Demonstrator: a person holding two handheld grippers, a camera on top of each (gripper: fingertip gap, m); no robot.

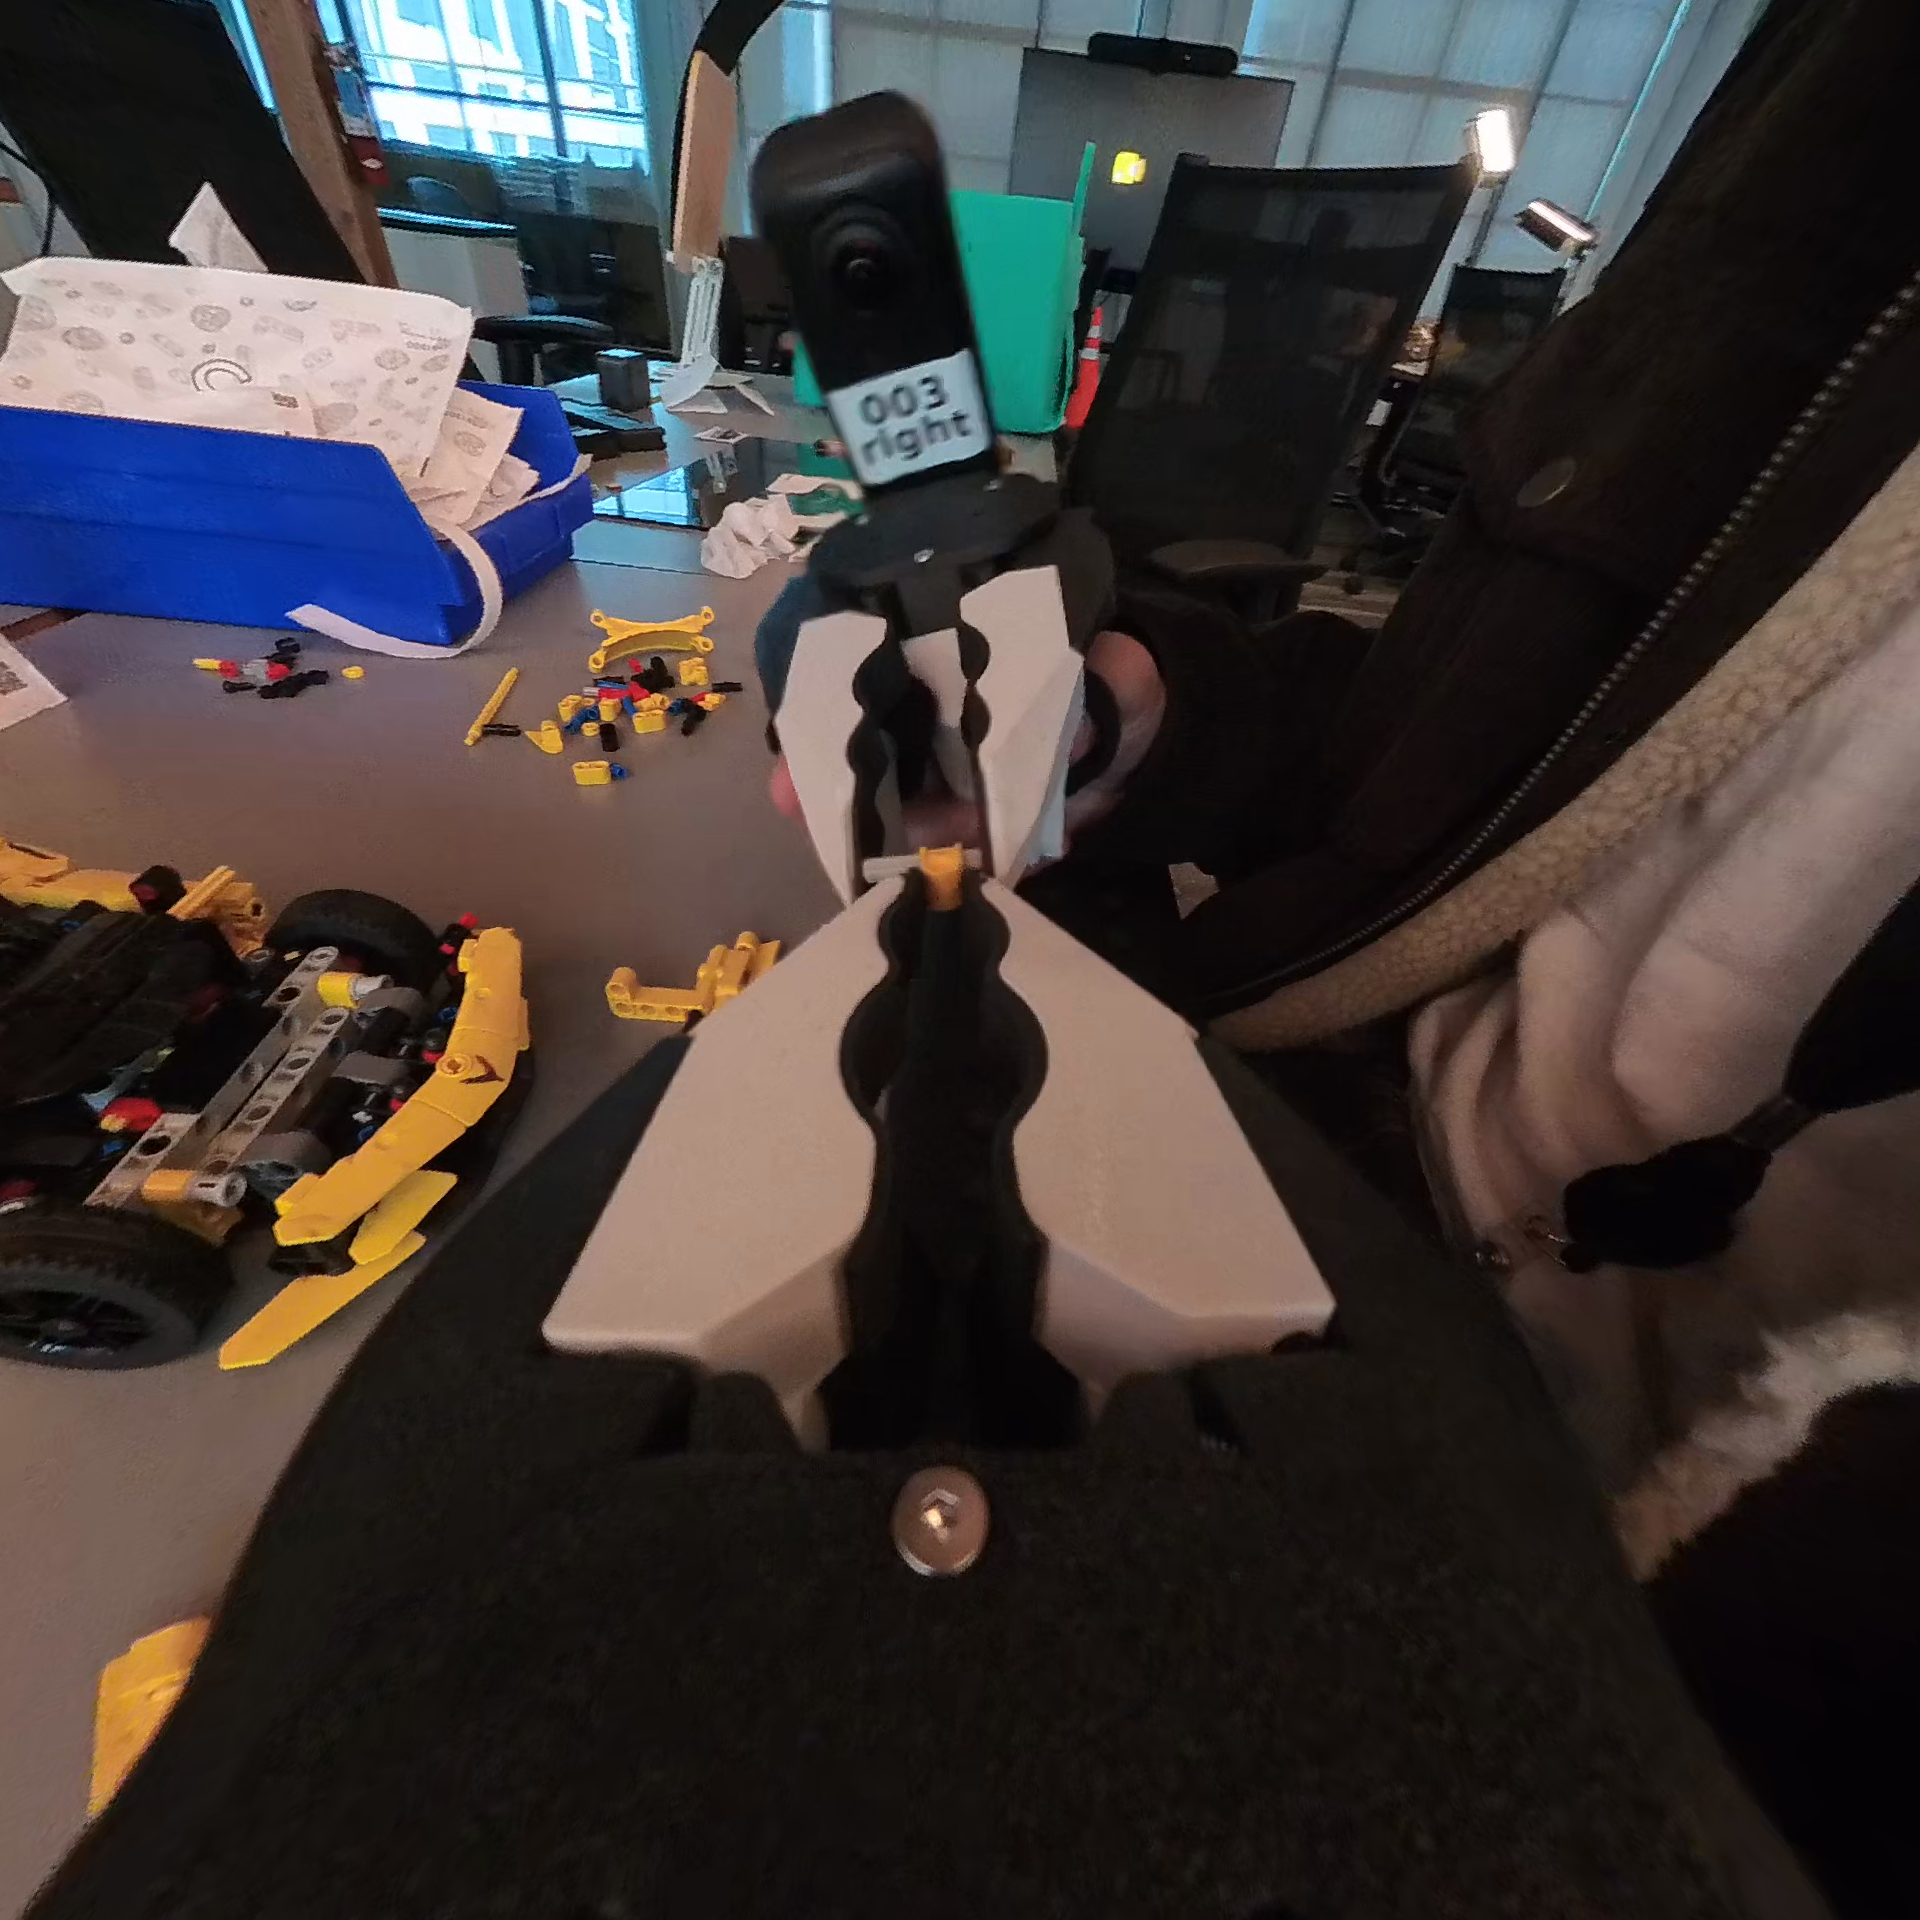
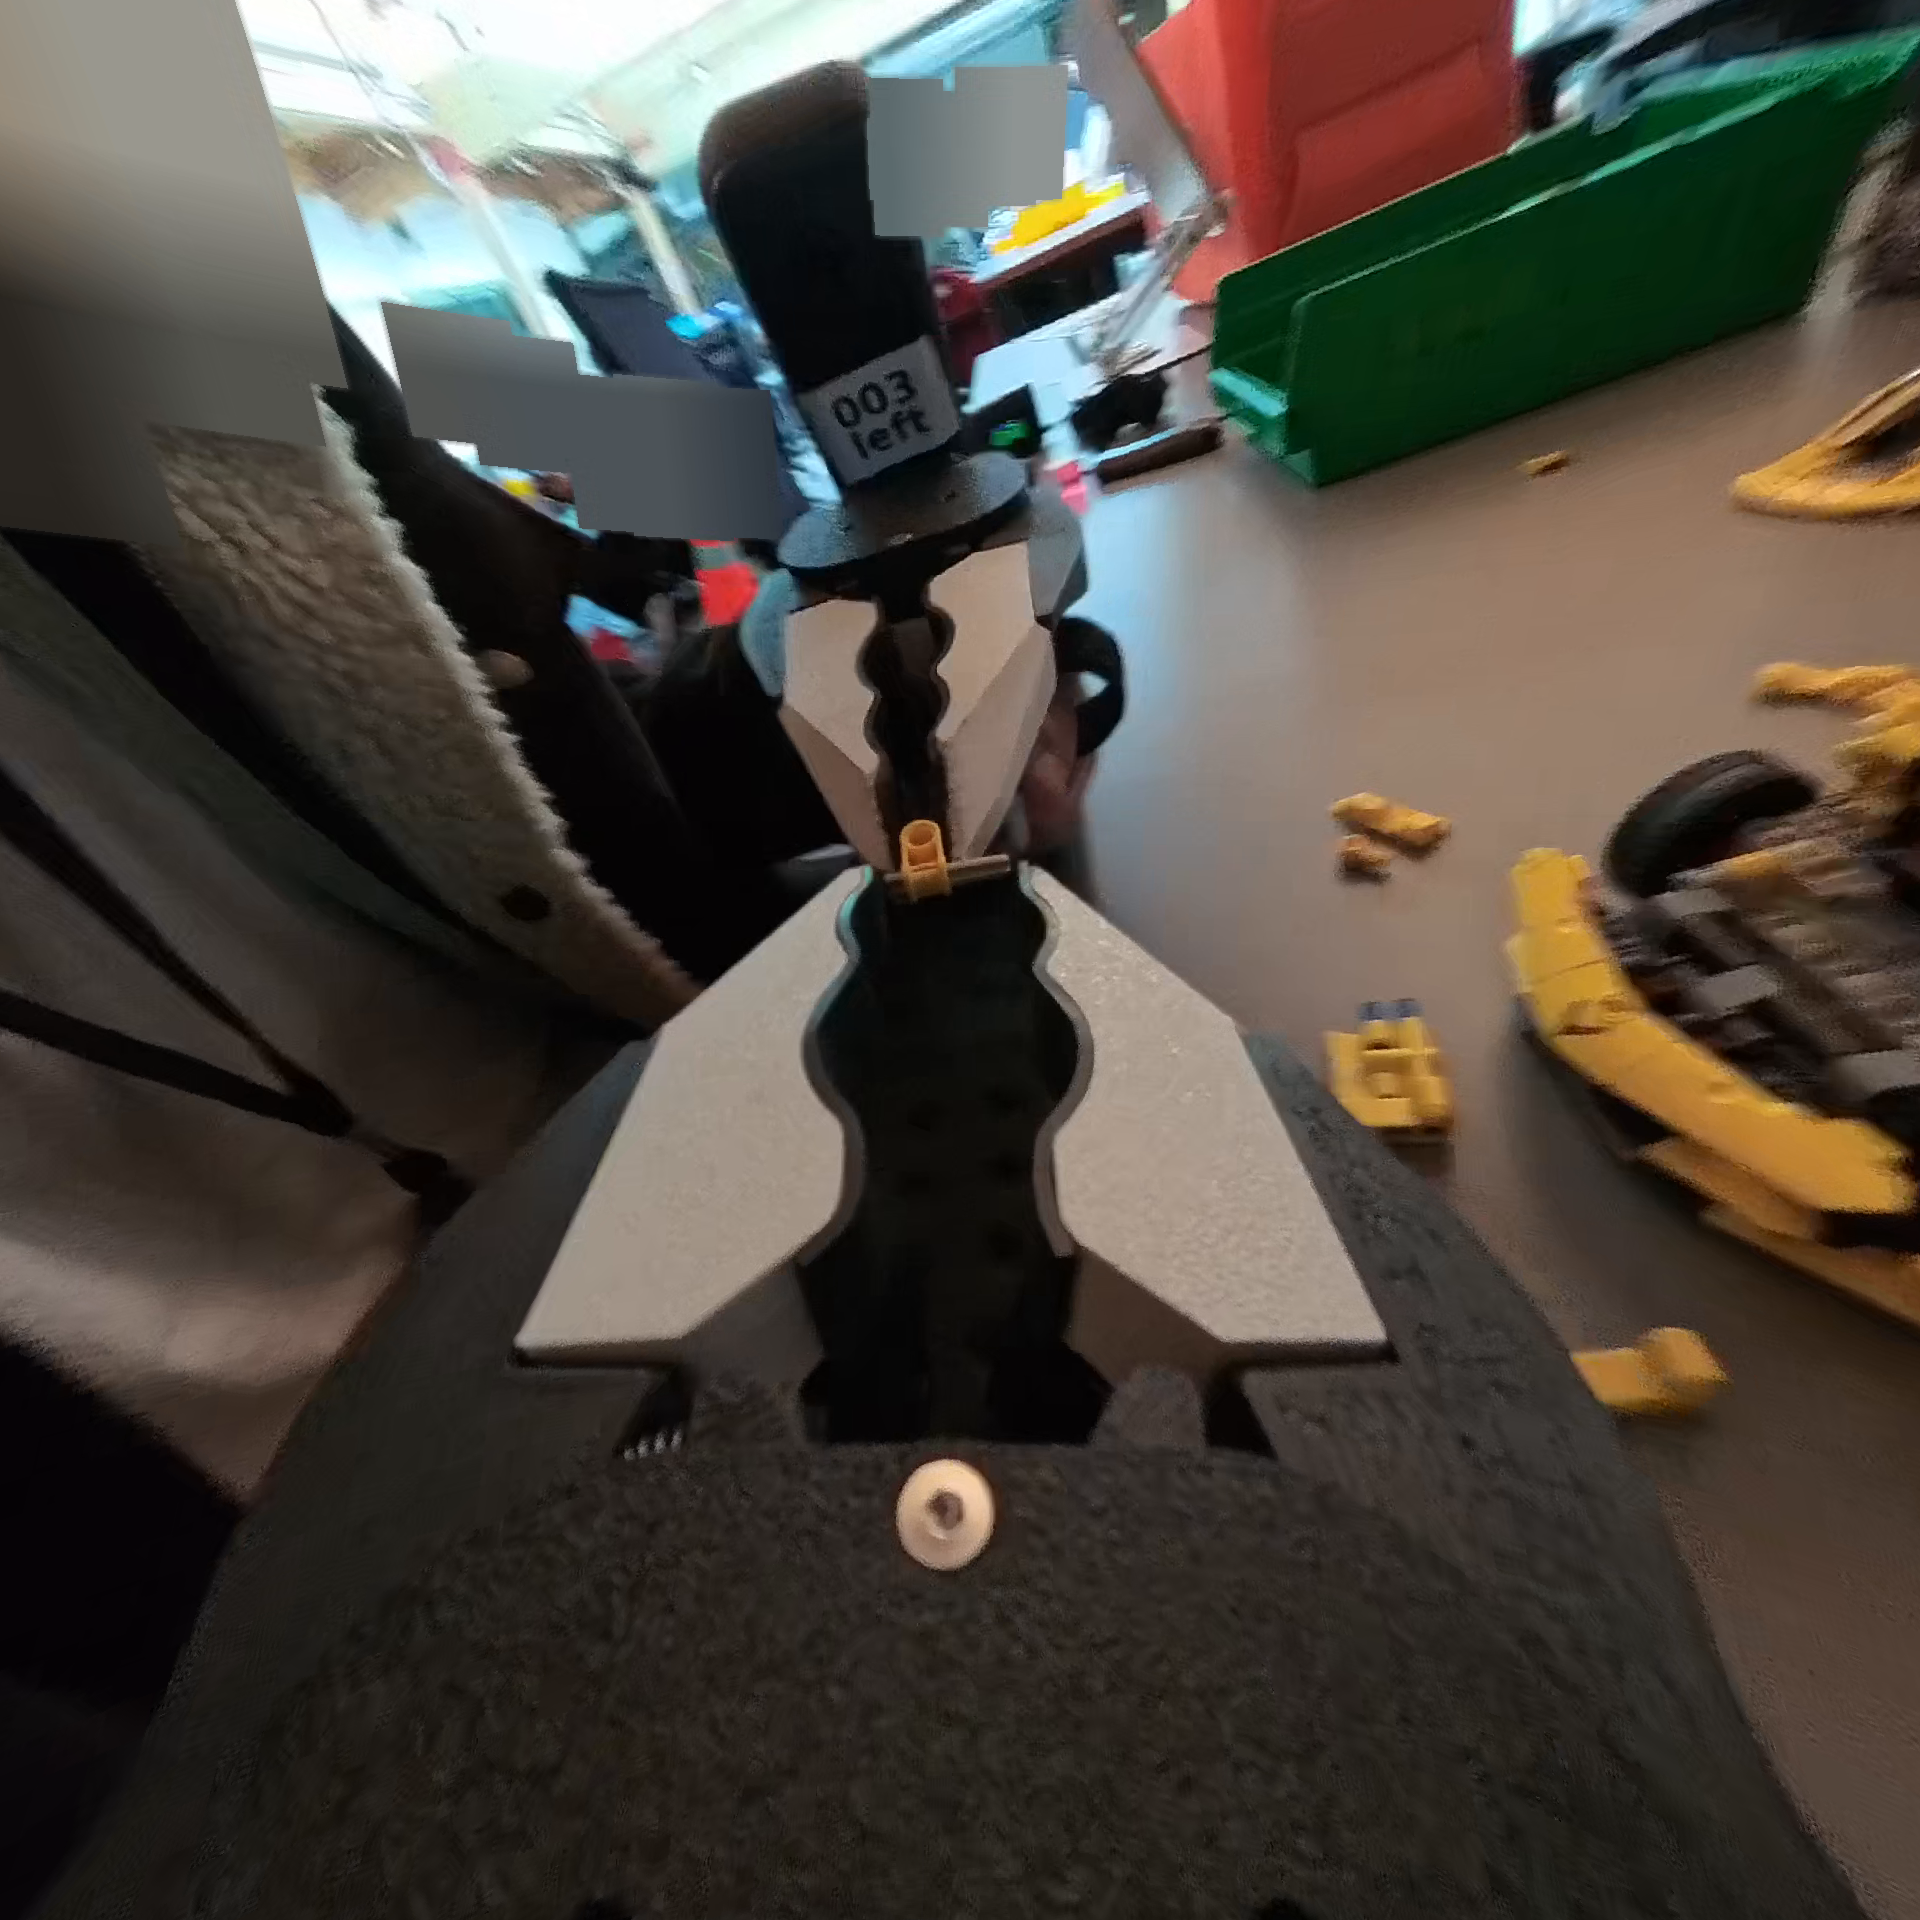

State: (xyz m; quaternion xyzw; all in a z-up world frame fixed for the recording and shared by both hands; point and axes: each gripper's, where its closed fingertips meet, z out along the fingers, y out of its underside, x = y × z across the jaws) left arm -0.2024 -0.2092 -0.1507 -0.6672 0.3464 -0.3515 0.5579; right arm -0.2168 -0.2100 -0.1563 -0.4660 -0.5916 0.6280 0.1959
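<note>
Your left gripper has its jaws drawn in to a narrow slit and pinches a small yellow connector at the very tips. Your right gripper faces it tip to tip, its jaws a little parted at the ends, closing on the short grey pin that runs through the connector.

The yellow connector stands with its long axis along your left gripper's fingers, its round end pointing toward the right gripper. The grey pin lies crosswise to it, sticking out to either side between the two sets of tips. Both pieces are held in the air above the edge of the grey worktop, close to your jacket.

On the worktop beside the grippers sits a half-built yellow and black model car, with loose yellow pieces scattered beyond it and a blue bin farther back.
</note>
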